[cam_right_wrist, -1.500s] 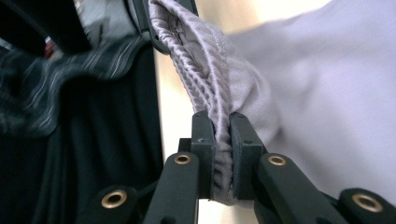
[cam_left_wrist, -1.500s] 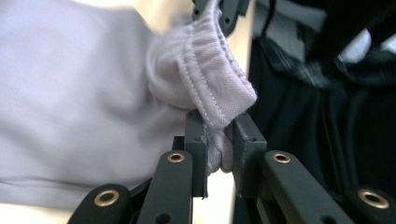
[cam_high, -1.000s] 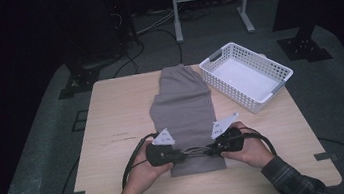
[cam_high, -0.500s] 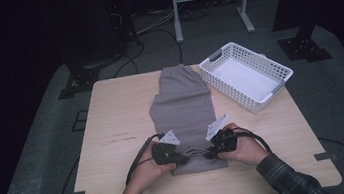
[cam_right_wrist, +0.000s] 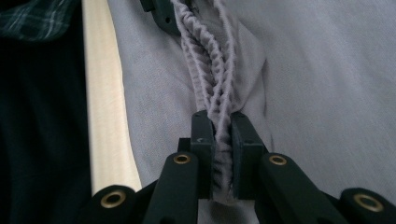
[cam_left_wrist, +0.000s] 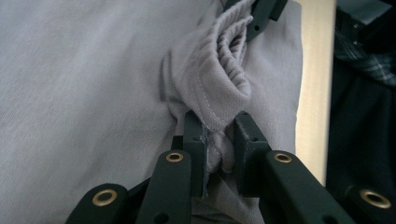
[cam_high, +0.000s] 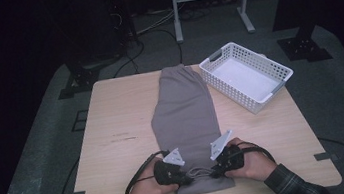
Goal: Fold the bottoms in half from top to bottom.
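Presently: grey trousers (cam_high: 185,120) flat along worktop (cam_high: 114,135); left gripper (cam_left_wrist: 219,140) and right gripper (cam_right_wrist: 222,135) each clamped on near waistband, likely to fold it toward basket (cam_high: 245,74)

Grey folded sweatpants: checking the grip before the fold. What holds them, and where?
Both hold the grey folded sweatpants by the gathered waistband: left hand-held gripper, right hand-held gripper.

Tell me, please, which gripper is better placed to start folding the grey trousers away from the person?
Neither clearly: the left gripper and right gripper each clamp the waistband of the grey trousers, so probably both together.
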